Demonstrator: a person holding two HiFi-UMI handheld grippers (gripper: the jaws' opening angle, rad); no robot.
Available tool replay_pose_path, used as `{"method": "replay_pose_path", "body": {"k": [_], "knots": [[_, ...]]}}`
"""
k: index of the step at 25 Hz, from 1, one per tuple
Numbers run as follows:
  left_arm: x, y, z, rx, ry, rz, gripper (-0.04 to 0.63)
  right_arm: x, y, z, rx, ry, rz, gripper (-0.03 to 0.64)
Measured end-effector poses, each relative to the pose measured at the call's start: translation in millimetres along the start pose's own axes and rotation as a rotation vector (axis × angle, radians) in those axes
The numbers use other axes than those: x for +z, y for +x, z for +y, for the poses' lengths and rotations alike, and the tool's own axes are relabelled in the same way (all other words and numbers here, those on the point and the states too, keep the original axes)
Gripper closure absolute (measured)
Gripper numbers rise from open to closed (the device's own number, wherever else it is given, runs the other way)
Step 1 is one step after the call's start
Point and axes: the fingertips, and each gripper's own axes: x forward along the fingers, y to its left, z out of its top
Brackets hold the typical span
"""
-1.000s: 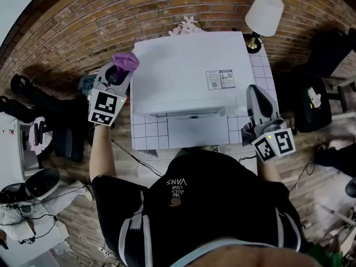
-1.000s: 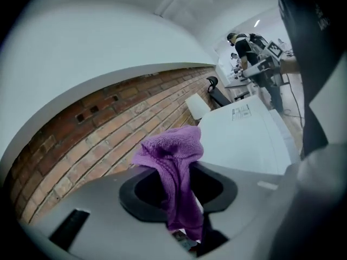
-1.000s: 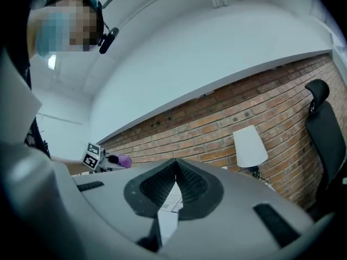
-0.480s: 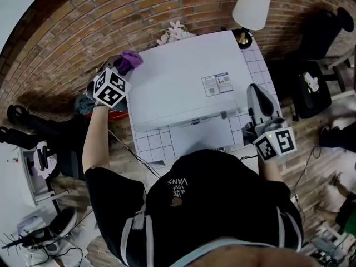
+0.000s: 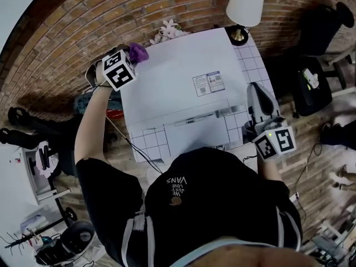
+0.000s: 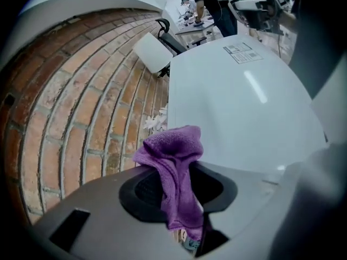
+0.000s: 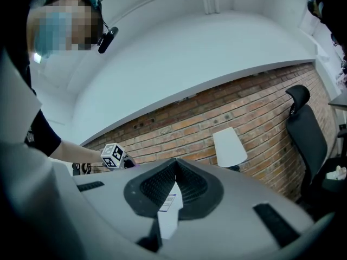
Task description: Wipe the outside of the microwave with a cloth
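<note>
Plainly, the largest thing to foul on is the red brick wall (image 6: 81,91), which runs just behind the work at 12 o'clock. A wide stroke over the back edge could, I judge, scrape the tool on the bricks. The white tiled bench (image 5: 146,143) is mostly filled by the large white box-shaped microwave (image 5: 178,82), with only narrow strips of tile showing at 3 and 7 o'clock. A hard push along the top or down a side might therefore slide the box towards an edge. The white-shaded table lamp (image 5: 245,3) stands at the microwave's 1 o'clock corner, close to its back edge, so a sweep carried right across could tip it. The right hand-held gripper (image 5: 255,96) hangs at 4 o'clock beside the microwave, clenched with nothing in it, and would do little to steady the box if it shifted. The left hand-held gripper (image 5: 129,58) is at the 10 o'clock corner of the top, grasping the small purple terry cloth (image 5: 138,52). The cloth is bunched and spills out of the jaws rather than lying flat. The likely faults are that only a lump touches the panel, that hard plastic rubs the paint, or that the cloth drags loose. The pale flower spray (image 5: 167,31) at 11 o'clock could also be brushed over.
</note>
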Motion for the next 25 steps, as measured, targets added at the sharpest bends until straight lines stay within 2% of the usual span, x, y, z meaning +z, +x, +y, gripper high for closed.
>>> {"method": "replay_pose_path", "body": {"k": [6,20,25], "knots": [[61,10,-3,-0.023,0.087,0.015,0.466,2,-14,-21,-0.008,0.018,-0.007,0.617],[260,25,-23,-0.073,0.262,-0.086,0.466,16,-67,-85,-0.081,0.049,-0.041,0.617],[300,31,-31,-0.072,0.314,-0.094,0.466,19,-82,-104,-0.117,0.053,-0.043,0.617]]}}
